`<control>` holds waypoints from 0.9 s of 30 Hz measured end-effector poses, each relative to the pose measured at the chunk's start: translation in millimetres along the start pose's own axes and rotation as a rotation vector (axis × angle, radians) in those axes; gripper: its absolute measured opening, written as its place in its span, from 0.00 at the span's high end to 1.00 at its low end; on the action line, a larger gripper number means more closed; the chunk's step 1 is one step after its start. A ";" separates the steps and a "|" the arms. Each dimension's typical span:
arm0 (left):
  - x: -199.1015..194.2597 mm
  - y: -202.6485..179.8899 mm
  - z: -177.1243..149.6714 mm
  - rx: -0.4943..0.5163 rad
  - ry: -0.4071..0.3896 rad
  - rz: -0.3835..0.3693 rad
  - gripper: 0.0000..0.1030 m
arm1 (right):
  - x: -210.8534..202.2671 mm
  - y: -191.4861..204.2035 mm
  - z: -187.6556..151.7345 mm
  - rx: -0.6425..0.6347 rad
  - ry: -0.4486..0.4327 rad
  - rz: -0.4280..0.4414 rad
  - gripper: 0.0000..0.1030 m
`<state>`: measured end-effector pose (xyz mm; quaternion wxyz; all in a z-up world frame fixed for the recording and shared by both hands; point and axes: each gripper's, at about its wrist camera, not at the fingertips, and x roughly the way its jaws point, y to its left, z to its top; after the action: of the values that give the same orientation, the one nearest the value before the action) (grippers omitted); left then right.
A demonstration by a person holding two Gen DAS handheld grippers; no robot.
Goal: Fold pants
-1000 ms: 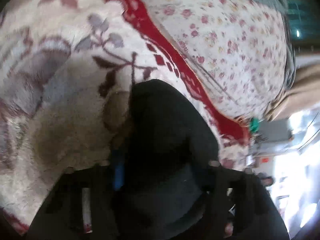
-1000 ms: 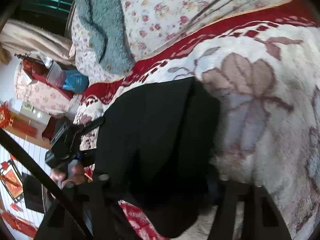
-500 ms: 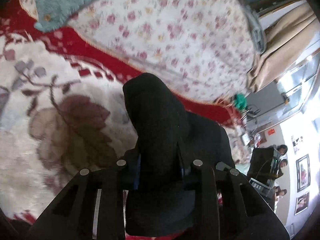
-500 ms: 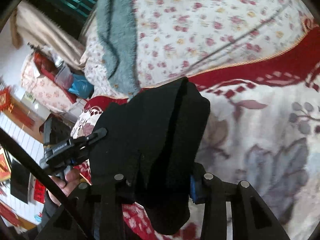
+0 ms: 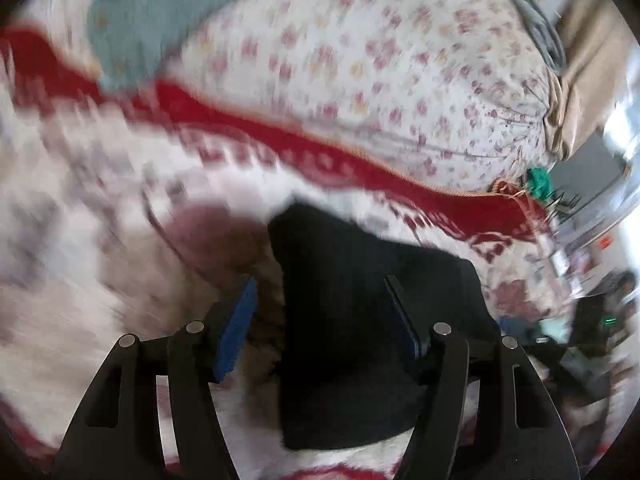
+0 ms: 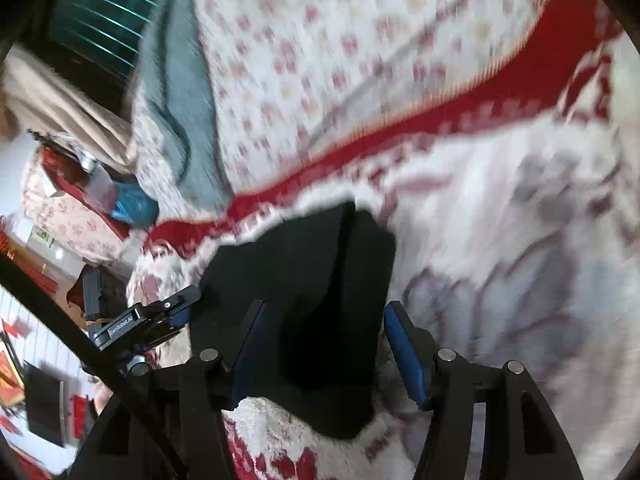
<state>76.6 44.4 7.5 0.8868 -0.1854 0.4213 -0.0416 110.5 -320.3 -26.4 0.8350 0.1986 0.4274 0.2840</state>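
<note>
The black pants (image 5: 360,320) lie folded in a thick dark bundle on the fleece blanket (image 5: 100,280). My left gripper (image 5: 320,320) hovers over their left edge. Its jaws are opening, and the left blue pad (image 5: 236,328) stands clear of the cloth. In the right wrist view the pants (image 6: 320,280) show a fold line down the middle. My right gripper (image 6: 326,344) straddles their near end with its jaws opening, and a gap shows beside each blue pad (image 6: 406,356). The left tool's black housing (image 6: 132,320) is at the pants' left side.
A red band (image 5: 320,148) borders the blanket, with a floral quilt (image 5: 380,60) heaped behind it. A grey-green towel (image 6: 180,100) lies over the quilt. Beige curtains (image 5: 580,80) and room clutter sit past the bed's edge (image 6: 40,240).
Both grippers were clamped on raised folds of the pants. Their jaws have since spread apart and the cloth has dropped flat onto the blanket. Both views have drawn back and up.
</note>
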 end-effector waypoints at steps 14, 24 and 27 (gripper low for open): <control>-0.2 -76.0 -98.2 0.371 -0.156 0.287 0.22 | -67.7 62.7 -66.8 -0.365 -0.115 -0.244 0.43; -8.3 -80.8 -105.1 0.418 -0.218 0.234 0.22 | -55.1 65.6 -68.4 -0.392 -0.055 -0.252 0.43; -8.7 -79.5 -104.7 0.365 -0.208 0.191 0.22 | -54.0 64.1 -67.6 -0.383 -0.048 -0.243 0.43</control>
<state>-2.4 -58.2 -17.6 0.9442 0.0153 0.3287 -0.0138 9.5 -300.4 5.3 0.8954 -0.0099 0.3667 0.2525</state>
